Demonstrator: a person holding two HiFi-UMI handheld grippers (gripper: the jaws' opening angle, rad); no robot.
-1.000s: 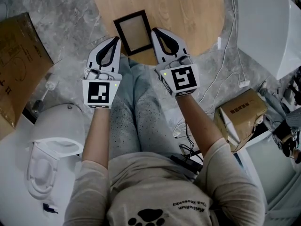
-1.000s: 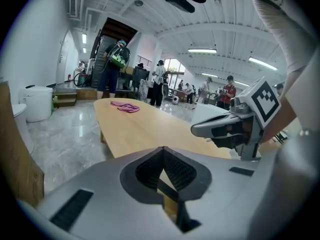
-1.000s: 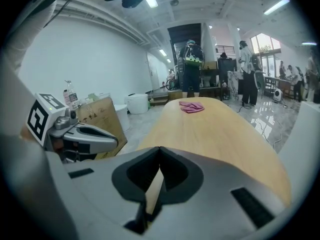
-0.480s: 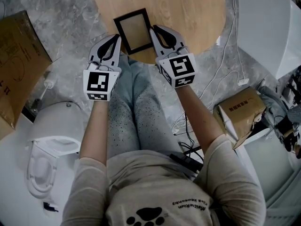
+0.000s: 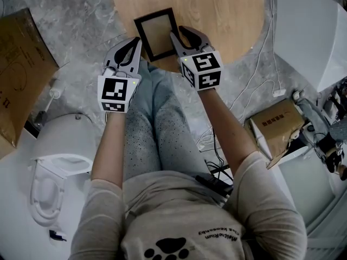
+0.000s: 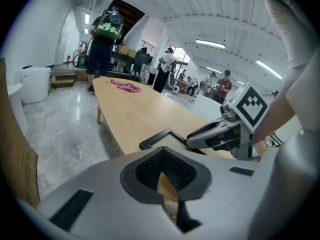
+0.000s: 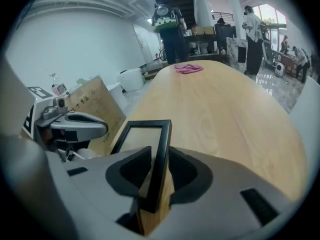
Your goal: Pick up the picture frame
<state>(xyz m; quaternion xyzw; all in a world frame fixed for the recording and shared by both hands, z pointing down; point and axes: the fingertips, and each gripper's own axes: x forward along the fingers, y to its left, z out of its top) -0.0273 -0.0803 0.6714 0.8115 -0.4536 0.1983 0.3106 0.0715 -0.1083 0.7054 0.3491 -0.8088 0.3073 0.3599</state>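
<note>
Two grippers are reaching over the near edge of a wooden table (image 5: 217, 15) that is filling the 12 o'clock part of the head view. Far left, at 10 o'clock, a brown cardboard box (image 5: 21, 64) is lying on the grey floor, and at 8 o'clock a white moulded object (image 5: 54, 167) is sitting beside the person's knee.

The left gripper (image 5: 134, 41) is pointing toward 12 o'clock, just beside the table's near edge. Its own view is showing the jaws pressed together with nothing between them, only a sliver of tabletop showing through the gap behind the tips.

Just to its right, the picture frame (image 5: 157, 34) is lying flat on the table at 12 o'clock. It is black-rimmed with a pale centre, and its near short side is sitting close to the table edge.

The right gripper (image 5: 179, 34) is hanging over the frame's right-hand rail. In the right gripper view the jaws are standing narrowly apart with that black rail running between them, and a thin wedge of wood is showing between the rail and the right jaw.

Further right, at 4 o'clock, a second cardboard box (image 5: 274, 129) is sitting on the floor among cables. A white panel (image 5: 309, 26) is filling the 2 o'clock corner.
</note>
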